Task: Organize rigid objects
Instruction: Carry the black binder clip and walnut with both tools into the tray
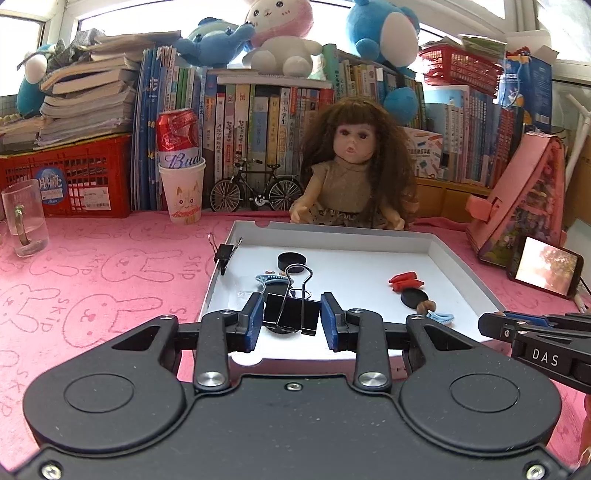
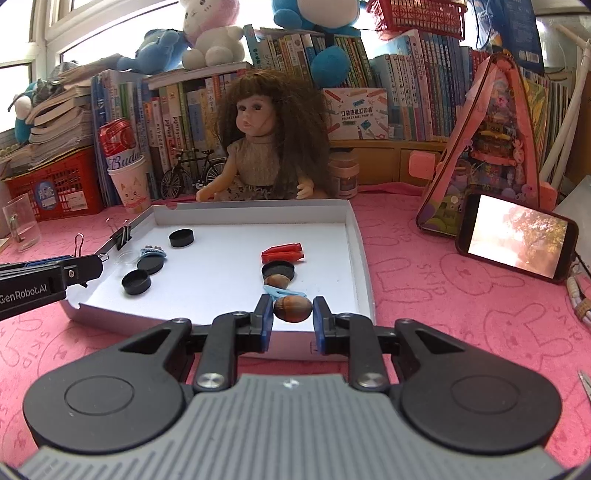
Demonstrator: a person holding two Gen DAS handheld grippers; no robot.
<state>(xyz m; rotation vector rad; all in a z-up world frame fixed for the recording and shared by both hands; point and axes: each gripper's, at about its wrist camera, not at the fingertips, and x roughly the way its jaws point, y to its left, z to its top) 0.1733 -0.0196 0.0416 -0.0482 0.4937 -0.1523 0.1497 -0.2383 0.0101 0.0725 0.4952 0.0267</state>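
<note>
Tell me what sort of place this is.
Most likely a child's study desk at home, by a window. Packed rows of schoolbooks line the back, plush toys sit on top of them, and a doll sits on a pink bunny-print cloth behind the white tray.

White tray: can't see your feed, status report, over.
Left gripper shut on black binder clip. Right gripper shut on brown nut. Both at white tray near edge. Nothing blocking.
</note>
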